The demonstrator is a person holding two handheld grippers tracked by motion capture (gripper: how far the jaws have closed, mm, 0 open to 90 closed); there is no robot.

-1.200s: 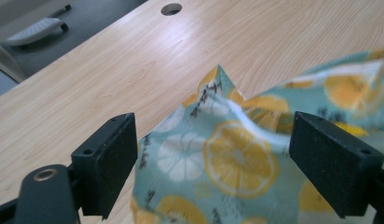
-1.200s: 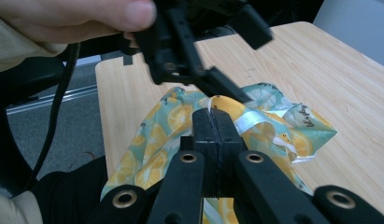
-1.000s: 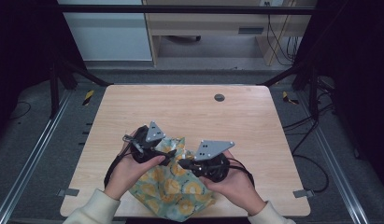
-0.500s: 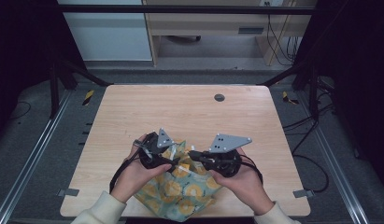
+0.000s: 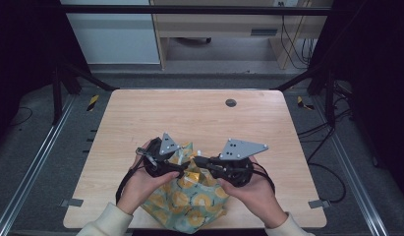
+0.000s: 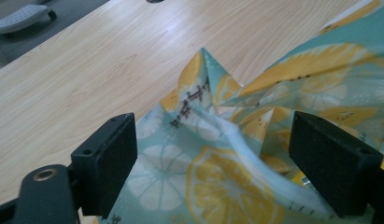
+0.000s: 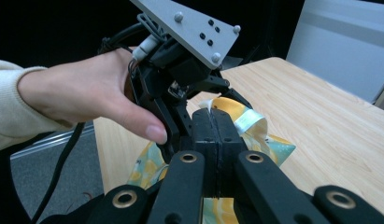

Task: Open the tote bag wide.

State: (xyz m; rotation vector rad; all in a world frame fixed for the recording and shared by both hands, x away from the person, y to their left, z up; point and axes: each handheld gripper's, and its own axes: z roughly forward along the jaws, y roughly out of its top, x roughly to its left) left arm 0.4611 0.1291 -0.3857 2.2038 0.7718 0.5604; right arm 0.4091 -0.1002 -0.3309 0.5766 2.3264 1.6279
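A lemon-print bag lies at the table's near edge, its long axis running near-left to far-right and its gathered mouth pointing far. The left gripper holds its jaws wide, straddling the bag's white-trimmed rim. The right gripper has its jaws pressed together on that rim.

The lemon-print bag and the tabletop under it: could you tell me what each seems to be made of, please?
The lemon-print bag looks like soft woven fabric, matte: it creases and folds limply, with a stitched white hem. The tabletop looks like light wood or wood-grain laminate, smooth with a slight sheen; which of the two I cannot tell.
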